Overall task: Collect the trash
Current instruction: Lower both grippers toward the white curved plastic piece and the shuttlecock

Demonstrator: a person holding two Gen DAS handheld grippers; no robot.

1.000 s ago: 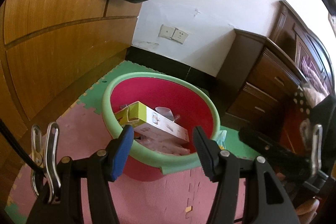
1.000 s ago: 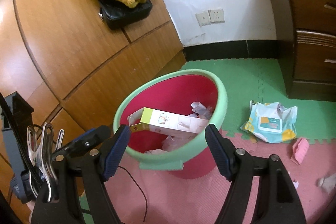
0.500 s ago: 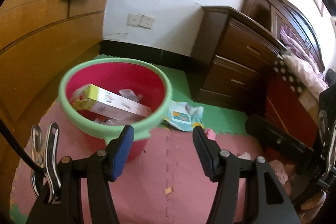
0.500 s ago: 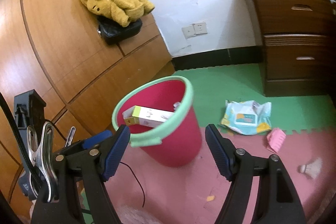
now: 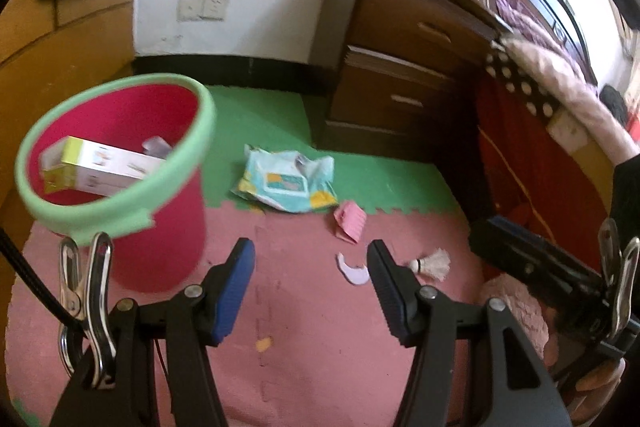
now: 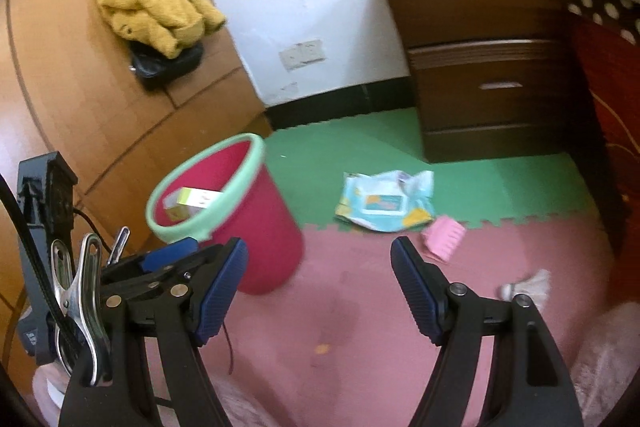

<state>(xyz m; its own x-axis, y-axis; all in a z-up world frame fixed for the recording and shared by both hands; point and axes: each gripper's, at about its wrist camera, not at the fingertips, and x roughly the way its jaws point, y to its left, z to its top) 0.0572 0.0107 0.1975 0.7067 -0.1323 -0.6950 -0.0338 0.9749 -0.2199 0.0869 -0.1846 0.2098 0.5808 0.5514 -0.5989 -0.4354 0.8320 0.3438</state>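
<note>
The red bin (image 5: 120, 187) with its pale green rim stood at the left of the left wrist view and already held a white and yellow-green box (image 5: 96, 169) and some crumpled wrapping, so part of the collecting looked done. Much was left on the floor mat (image 5: 304, 311): a crumpled blue wipes packet (image 5: 286, 183) lay right of the bin on the green tiles, a pink paper piece (image 5: 350, 221) just below and right of it, a small pale scrap (image 5: 354, 269) near the centre, and a shuttlecock (image 5: 432, 263) further right. The left gripper (image 5: 310, 285) stood about half open with nothing between its jaws, and the right gripper (image 6: 320, 285) was likewise open and empty. Compared with a second earlier, when both views were filled by the bin close under the fingers, both cameras had swung rightward and drawn back: the bin had slid to the left of each frame, and the litter and dark wooden nightstand (image 6: 480, 39) had come into view.
</note>
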